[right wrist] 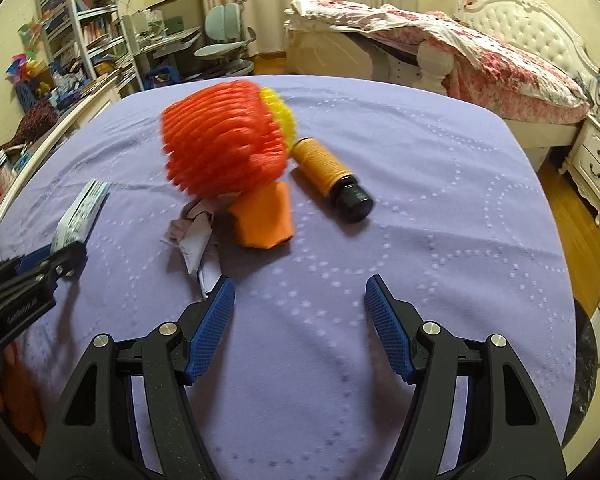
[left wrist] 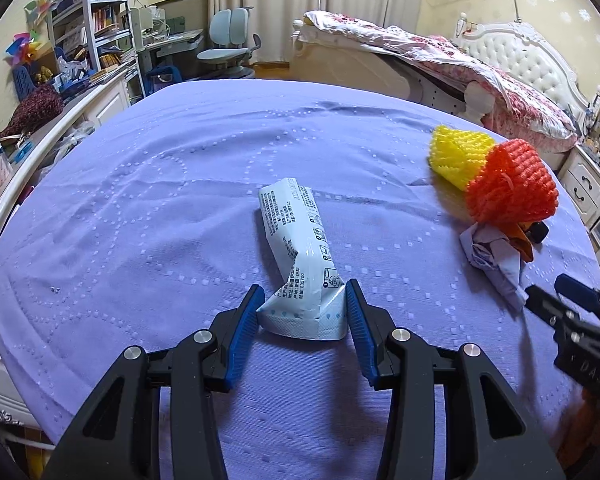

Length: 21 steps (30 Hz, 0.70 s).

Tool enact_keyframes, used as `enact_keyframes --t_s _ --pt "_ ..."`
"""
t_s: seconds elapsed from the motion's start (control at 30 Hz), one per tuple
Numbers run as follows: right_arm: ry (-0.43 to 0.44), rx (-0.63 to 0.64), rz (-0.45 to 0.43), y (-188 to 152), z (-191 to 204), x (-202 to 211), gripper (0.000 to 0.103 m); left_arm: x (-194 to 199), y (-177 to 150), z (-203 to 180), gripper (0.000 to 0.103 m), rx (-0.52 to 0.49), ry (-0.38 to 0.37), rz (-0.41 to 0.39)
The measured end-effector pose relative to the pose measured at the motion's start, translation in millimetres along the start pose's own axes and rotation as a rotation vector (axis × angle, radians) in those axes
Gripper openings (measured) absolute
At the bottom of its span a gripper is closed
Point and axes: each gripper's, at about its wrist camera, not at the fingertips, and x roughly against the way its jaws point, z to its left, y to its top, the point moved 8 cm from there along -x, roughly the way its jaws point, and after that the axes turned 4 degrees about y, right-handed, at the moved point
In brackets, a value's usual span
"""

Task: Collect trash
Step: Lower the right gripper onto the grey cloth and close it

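**Q:** what's your left side doing right now?

**me:** My left gripper [left wrist: 302,310] has its blue fingers [left wrist: 244,320] on either side of the near end of a white tissue pack [left wrist: 296,248], both pads touching it, so I call that a pinch. The pack lies on the purple tabletop [left wrist: 160,200] and points away from me.

**Q:** and the right?

**me:** My right gripper [right wrist: 300,312] has its fingers [right wrist: 216,312] spread wide with only cloth between them. The left pad sits just beside a crumpled grey paper wad [right wrist: 196,236], maybe touching it; that spot is blurry, so I can't tell. Past the wad there's a folded orange paper [right wrist: 264,220], a red foam net [right wrist: 220,140] with a yellow foam net [right wrist: 280,116] behind it, and an amber bottle [right wrist: 332,178] lying on its side with its black cap toward me.
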Motion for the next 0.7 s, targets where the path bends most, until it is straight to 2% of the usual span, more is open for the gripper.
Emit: enact_keyframes --t_s 0.43,0.63,0.7 --pt "0.064 0.033 0.001 -17.2 38.0 9.8 0.064 1.1 0.4 14.7 0.044 0.006 0.014 -0.011" --pt "0.076 0.066 0.003 -10.6 56.3 3.1 0.063 0.9 1.4 16.2 0.044 0.007 0.009 -0.013" --pt "0.074 0.071 0.004 -6.3 59.6 -2.4 0.059 1.0 1.6 16.5 0.044 0.006 0.008 -0.015"
